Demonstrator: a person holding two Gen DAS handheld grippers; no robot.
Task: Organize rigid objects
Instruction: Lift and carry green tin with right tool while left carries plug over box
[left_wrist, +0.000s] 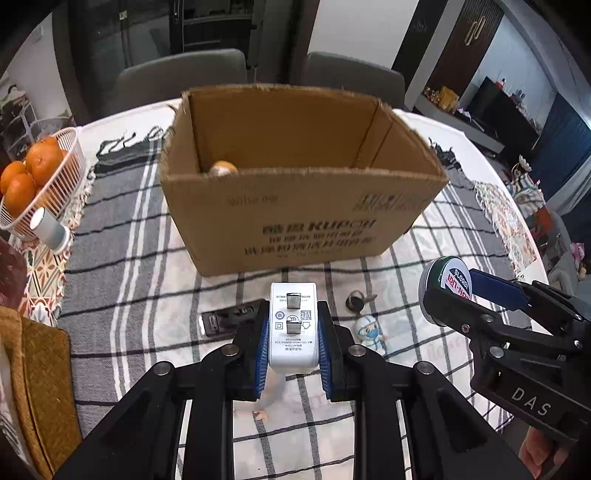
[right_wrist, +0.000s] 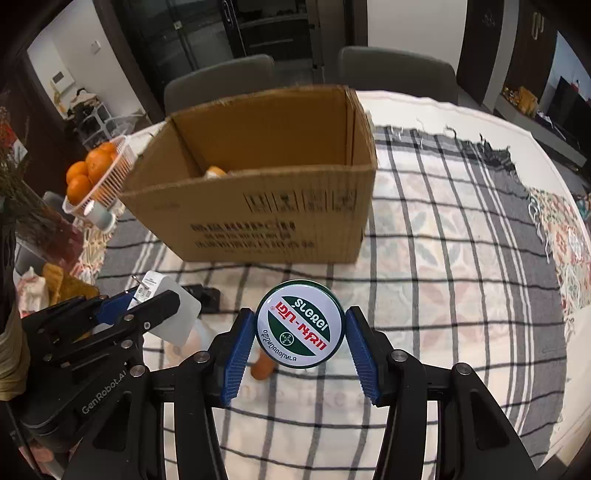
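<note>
My left gripper (left_wrist: 293, 347) is shut on a white plug adapter (left_wrist: 293, 325), held above the checked cloth in front of an open cardboard box (left_wrist: 295, 221). My right gripper (right_wrist: 300, 343) is shut on a round green-and-white tin (right_wrist: 300, 328), also held in front of the box (right_wrist: 258, 218). An orange-and-white object (left_wrist: 222, 168) lies inside the box at its left. In the left wrist view the tin (left_wrist: 448, 284) shows at the right; in the right wrist view the adapter (right_wrist: 166, 306) shows at the left. An orange cylinder (right_wrist: 263, 367) lies under the tin.
On the cloth lie a black flat device (left_wrist: 229, 317), a small dark key-like item (left_wrist: 356, 301) and a small masked figurine (left_wrist: 369, 330). A white basket of oranges (left_wrist: 37, 177) and a grey cup (left_wrist: 50, 229) stand at the left. A woven mat (left_wrist: 40, 369) lies near left.
</note>
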